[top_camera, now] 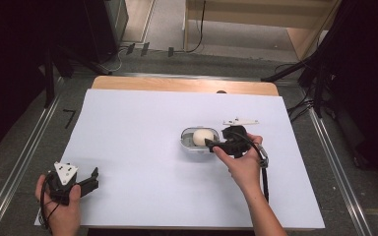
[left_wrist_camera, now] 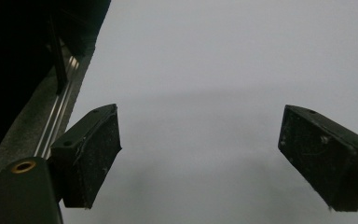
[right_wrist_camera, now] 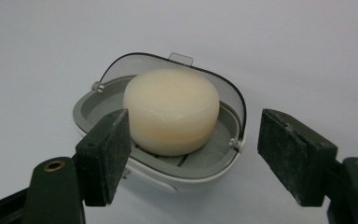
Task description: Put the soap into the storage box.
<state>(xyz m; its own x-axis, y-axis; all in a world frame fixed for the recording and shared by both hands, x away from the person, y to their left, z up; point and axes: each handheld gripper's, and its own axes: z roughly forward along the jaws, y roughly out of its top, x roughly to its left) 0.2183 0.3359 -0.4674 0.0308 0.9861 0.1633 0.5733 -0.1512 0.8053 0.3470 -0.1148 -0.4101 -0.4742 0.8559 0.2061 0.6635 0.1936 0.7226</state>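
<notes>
A cream round soap bar [right_wrist_camera: 171, 110] lies in a small grey-and-white soap case [right_wrist_camera: 93, 109] whose clear lid stands open behind it. In the high view the case [top_camera: 187, 145] sits a little right of the sheet's middle, with the soap [top_camera: 203, 136] inside. My right gripper [top_camera: 211, 145] is at the case's right side, open; in the right gripper view its pads [right_wrist_camera: 105, 154] stand apart on either side of the case's near edge, holding nothing. My left gripper [top_camera: 92, 180] rests near the sheet's front left corner, open and empty, its pads [left_wrist_camera: 91, 154] wide apart over bare sheet.
A white sheet [top_camera: 138, 147] covers the wooden table [top_camera: 177, 84]. Metal rails [top_camera: 24, 152] run along both sides on grey carpet. Dark stands and cables [top_camera: 320, 83] lie beyond the table's right far corner.
</notes>
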